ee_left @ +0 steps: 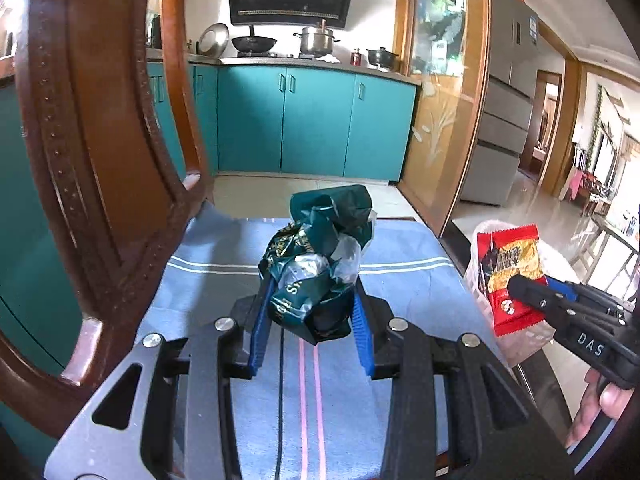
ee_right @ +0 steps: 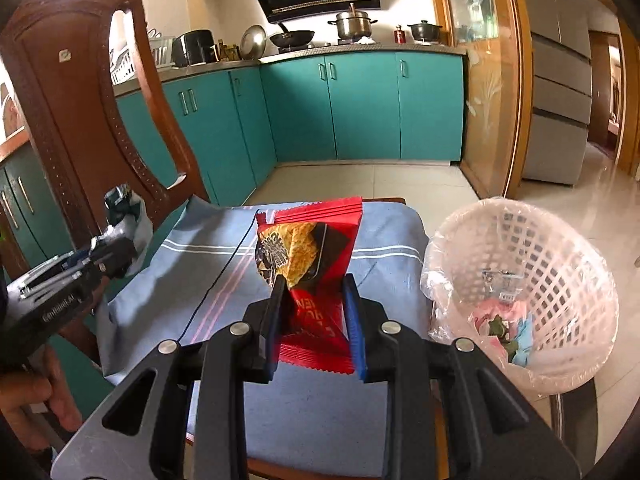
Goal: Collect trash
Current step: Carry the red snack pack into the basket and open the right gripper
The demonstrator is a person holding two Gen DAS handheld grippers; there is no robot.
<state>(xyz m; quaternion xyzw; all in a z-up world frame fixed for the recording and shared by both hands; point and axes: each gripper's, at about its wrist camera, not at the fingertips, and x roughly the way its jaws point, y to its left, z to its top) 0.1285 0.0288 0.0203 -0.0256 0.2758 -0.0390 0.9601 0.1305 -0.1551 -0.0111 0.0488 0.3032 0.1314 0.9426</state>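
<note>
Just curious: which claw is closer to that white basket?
The right. The right claw, holding the red wrapper, is just left of the basket; the left claw is farther left, holding the green wrapper.

Left gripper (ee_left: 314, 300) is clamped on a crumpled green bag (ee_left: 320, 256) over the blue cloth (ee_left: 404, 280) — wad sticks up past the fingertips. Off to the right, the right gripper (ee_left: 520, 286) pinches a red packet (ee_left: 510, 276), with a white basket (ee_left: 480, 280) partly hidden behind it. Wooden chair (ee_left: 100, 152) on the left — teal cabinets (ee_left: 316, 120) far back.
</note>
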